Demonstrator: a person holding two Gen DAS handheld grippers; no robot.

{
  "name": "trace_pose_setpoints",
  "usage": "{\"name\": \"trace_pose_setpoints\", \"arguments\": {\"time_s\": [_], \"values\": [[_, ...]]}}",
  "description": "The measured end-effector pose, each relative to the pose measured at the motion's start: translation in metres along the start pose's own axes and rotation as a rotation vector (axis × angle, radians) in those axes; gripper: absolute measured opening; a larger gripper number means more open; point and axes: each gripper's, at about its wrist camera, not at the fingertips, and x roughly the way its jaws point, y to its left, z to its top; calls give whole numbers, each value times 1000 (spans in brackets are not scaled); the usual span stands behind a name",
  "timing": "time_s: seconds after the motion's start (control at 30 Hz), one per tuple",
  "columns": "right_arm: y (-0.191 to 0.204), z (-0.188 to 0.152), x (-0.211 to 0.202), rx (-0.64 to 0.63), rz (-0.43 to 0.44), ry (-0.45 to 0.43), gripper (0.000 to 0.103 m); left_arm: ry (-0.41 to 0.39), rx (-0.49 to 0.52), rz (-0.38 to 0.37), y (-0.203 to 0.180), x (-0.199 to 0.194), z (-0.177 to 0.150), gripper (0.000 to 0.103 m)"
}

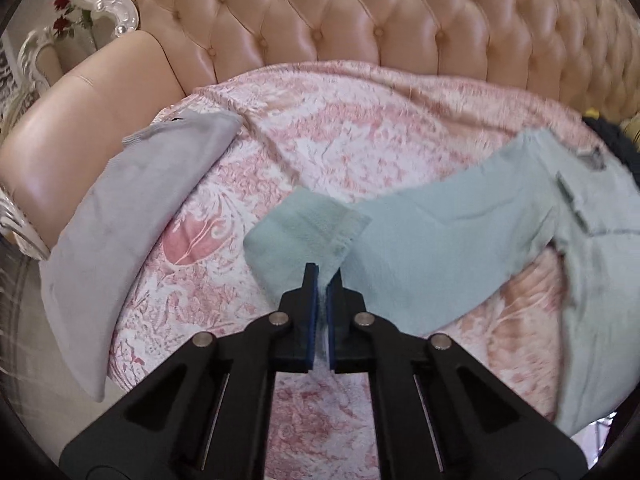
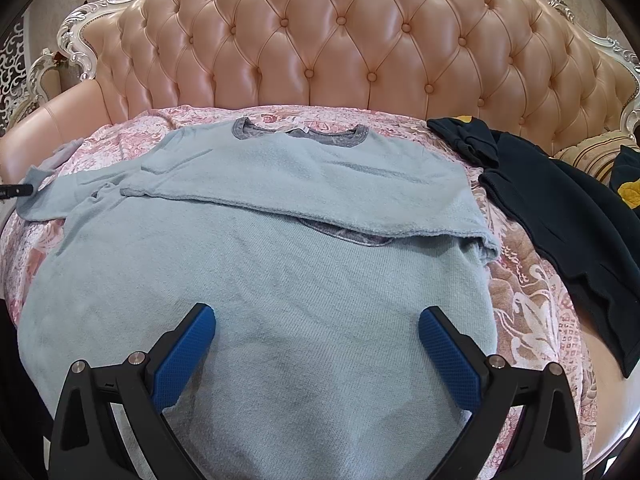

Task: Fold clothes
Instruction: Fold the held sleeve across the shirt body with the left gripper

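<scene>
**Left gripper pinches the sweater's sleeve; right gripper spread above the body**

A pale blue sweater [image 2: 304,280] lies on a pink patterned blanket [image 2: 532,320] spread over the seat of a tufted peach leather sofa [image 2: 340,48]; its fabric is soft and fuzzy, with fine ribbing across the body and a grey band at the neckline; one sleeve is folded across the chest, its edge running in a long diagonal line over the front.

The left gripper [image 1: 323,280] has its blue-padded jaws drawn together on the cuff end of the other sleeve [image 1: 400,240], which stretches out to the side and bunches into a fold at the pinch; the right gripper [image 2: 317,316] hangs over the lower body of the sweater with its jaws wide apart and nothing between them; whether its pads touch the cloth cannot be told.

Beside the sleeve, a folded pale lilac garment [image 1: 132,208] lies along the sofa's armrest [image 1: 80,120], smooth and flat; on the other side of the sweater a dark navy garment [image 2: 560,216] lies rumpled on the blanket, apart from the blue cloth; the sofa frame is carved in white scrollwork.
</scene>
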Motion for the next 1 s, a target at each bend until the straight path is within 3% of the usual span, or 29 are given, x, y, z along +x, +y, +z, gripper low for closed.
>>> {"name": "trace_pose_setpoints", "arguments": {"time_s": [0.17,0.4,0.53,0.7,0.8,0.87,0.93,1.0], "values": [[0,0,0,0,0,-1,103,-113,6,-118,-32,-40,19,5],[-1,-1,0,0,1,-1,103,-166,165,-347,-168,-48,49,5],[-2,-1,1,0,2,-2,103,-130,251,-431,-247,-28,41,5],[-3,-1,1,1,8,-1,103,-17,325,-435,-294,6,17,5],[-3,1,1,-2,18,16,103,38,331,-434,-299,17,1,7],[-3,4,0,-3,32,47,103,28,325,-466,-293,11,0,24],[-10,10,-4,46,76,72,103,-8,307,-483,-281,-2,-1,92],[-21,17,-11,152,161,50,103,-63,272,-487,-263,-18,0,100]]}}
